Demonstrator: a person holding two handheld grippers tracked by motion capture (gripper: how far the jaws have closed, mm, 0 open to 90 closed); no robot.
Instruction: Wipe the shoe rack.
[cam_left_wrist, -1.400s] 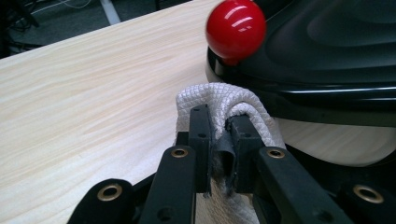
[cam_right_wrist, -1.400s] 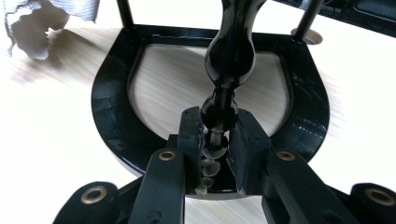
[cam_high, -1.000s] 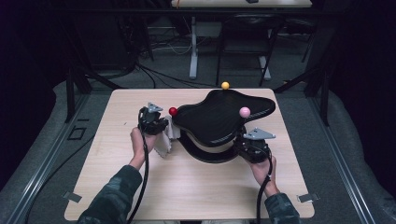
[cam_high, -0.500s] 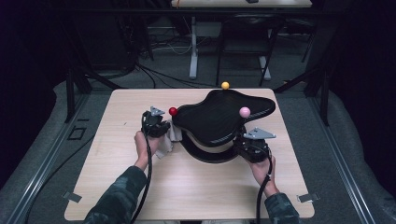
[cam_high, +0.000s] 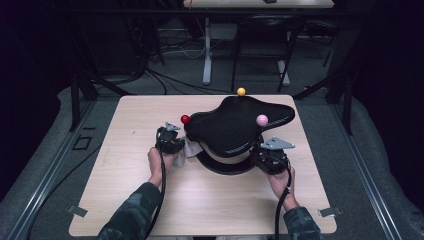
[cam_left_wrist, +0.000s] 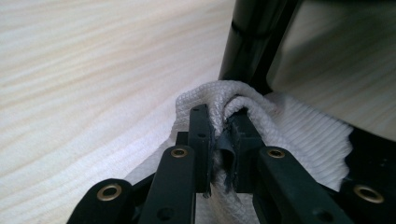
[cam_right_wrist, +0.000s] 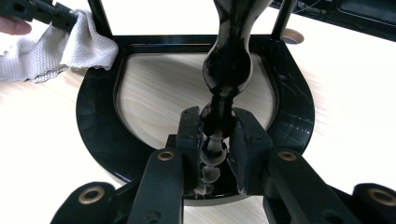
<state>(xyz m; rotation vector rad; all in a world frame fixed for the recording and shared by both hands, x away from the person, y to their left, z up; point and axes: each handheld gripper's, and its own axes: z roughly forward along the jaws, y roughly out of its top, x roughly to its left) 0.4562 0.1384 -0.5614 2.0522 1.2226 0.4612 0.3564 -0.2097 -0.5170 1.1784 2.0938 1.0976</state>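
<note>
A glossy black stand with a wavy top plate (cam_high: 235, 124) and a ring base (cam_right_wrist: 98, 121) sits mid-table. Red (cam_high: 185, 119), yellow (cam_high: 241, 91) and pink (cam_high: 261, 120) balls stand at its edges. My left gripper (cam_high: 175, 145) (cam_left_wrist: 219, 123) is shut on a white knitted cloth (cam_left_wrist: 299, 135), pressed against a black upright (cam_left_wrist: 250, 37) at the stand's left side. The cloth (cam_right_wrist: 51, 46) drapes over the base ring. My right gripper (cam_high: 265, 152) (cam_right_wrist: 215, 123) is shut on the stand's turned black post (cam_right_wrist: 229, 60) near its foot.
The light wooden table (cam_high: 125, 200) has bare surface in front of the stand and to the left. Dark frames, cables and another table leg (cam_high: 206, 50) stand beyond the far edge. Grey floor lies around the table.
My left gripper with the cloth has moved right, closer in against the stand's left side. The right gripper has stayed on the post.
</note>
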